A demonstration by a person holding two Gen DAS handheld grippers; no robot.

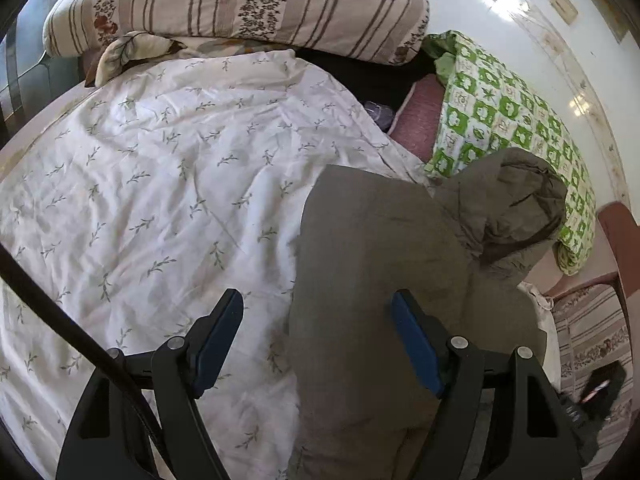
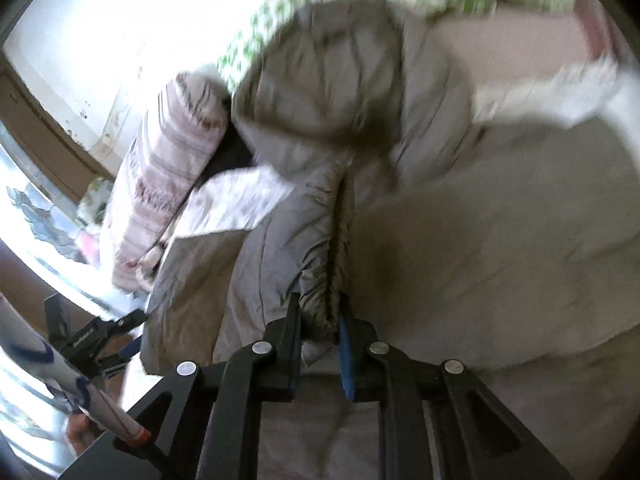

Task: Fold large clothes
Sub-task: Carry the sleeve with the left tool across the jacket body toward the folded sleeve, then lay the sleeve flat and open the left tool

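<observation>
Bedroom, bed against a glossy white wall (image 1: 500, 12); working surface is a white leaf-print duvet (image 1: 160, 184) spread across the bed, rumpled. Striped floral pillow (image 1: 240, 0) stacked at the head, green-and-white checked pillow (image 1: 504, 120) along the wall side, pink cushion (image 1: 420, 120) wedged between duvet and green pillow. Task item: grey-brown hooded jacket (image 1: 380, 248) lying on the duvet, right of centre in the left wrist view, hood (image 1: 516, 200) bunched up toward the green pillow, body running down toward the camera. Left gripper (image 1: 320, 340): released, jaws wide, nothing pinched; its right blue pad sits over the jacket fabric, the left pad over bare duvet, jacket edge between the two, can't tell if either pad touches cloth. Right gripper (image 2: 320, 336): clenched on a gathered, puckered fold of the jacket (image 2: 320, 264), fabric squeezed between both blue pads, ridge of cloth running from the jaws up toward the hood (image 2: 320, 80). Right wrist view is motion-blurred, detail beyond the jaws soft. Same view, lower left: left gripper (image 2: 116, 340) visible beside the jacket's edge, plus a white sleeve with blue and red print (image 2: 80, 392) and a bit of hand below it. Dark object on striped bedding (image 1: 600, 388) at the far right edge of the left view, can't identify it.
</observation>
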